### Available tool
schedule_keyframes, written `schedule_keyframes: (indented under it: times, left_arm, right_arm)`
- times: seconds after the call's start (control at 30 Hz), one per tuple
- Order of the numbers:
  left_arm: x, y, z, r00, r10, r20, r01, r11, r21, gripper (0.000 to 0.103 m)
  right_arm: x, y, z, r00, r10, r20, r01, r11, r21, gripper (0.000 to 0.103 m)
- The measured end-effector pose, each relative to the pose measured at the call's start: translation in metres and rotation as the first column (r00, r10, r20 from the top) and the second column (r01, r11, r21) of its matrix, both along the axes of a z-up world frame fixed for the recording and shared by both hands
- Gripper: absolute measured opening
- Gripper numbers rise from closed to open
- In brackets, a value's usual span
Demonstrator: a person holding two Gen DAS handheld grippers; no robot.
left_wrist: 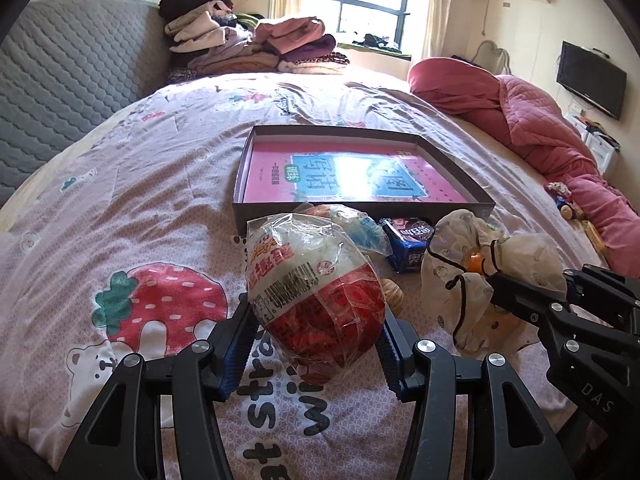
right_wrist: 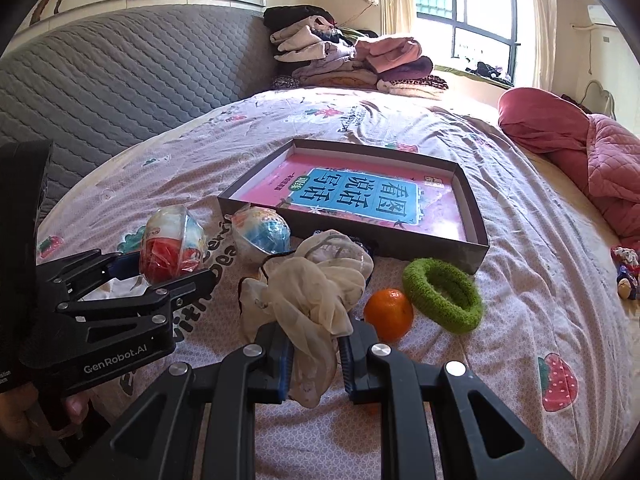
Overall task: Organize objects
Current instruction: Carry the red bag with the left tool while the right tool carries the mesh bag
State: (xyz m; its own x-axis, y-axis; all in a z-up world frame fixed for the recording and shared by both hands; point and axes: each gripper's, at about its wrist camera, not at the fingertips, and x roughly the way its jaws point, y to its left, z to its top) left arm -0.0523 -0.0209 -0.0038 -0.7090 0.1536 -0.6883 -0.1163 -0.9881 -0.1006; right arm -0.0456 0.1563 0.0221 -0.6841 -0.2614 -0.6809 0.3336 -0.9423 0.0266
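Note:
My left gripper [left_wrist: 316,320] is shut on a red and white plastic-wrapped egg toy [left_wrist: 316,292], lifted a little above the bedspread; the same egg toy [right_wrist: 170,246] and left gripper [right_wrist: 160,272] show at the left of the right wrist view. My right gripper [right_wrist: 316,340] is shut on a cream cloth scrunchie [right_wrist: 312,292], which also appears as the scrunchie [left_wrist: 472,264] in the left wrist view beside the right gripper [left_wrist: 496,280]. A shallow grey box [left_wrist: 362,210] holding a pink book [left_wrist: 352,172] lies just beyond.
A blue wrapped egg toy [right_wrist: 266,232], an orange [right_wrist: 388,314] and a green hair ring [right_wrist: 442,296] lie near the box [right_wrist: 478,240]. A blue snack packet [left_wrist: 408,244] sits by the box front. Folded clothes [left_wrist: 256,46] are at the far end, a red quilt [left_wrist: 532,120] at right.

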Motion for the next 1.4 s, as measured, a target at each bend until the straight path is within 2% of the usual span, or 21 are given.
schedule_keyframes:
  times: [0.57,1.07,1.4]
  left_arm:
    - [-0.026,0.014,0.021,1.0,-0.024,0.001,0.024,1.0,0.0,0.057]
    - [-0.075,0.02,0.032,0.999,-0.047,-0.008,0.047,0.999,-0.028,0.057]
    - [-0.116,0.011,0.038,0.999,-0.03,-0.036,0.027,0.997,-0.071,0.057]
  right_arm:
    - [-0.013,0.023,0.022,0.997,-0.037,-0.075,0.034,0.999,-0.038,0.02]
    - [-0.054,0.03,0.038,0.991,-0.042,-0.126,0.038,0.999,-0.039,0.02]
    - [-0.091,0.041,0.047,0.982,-0.075,-0.175,0.073,0.997,-0.021,0.02]
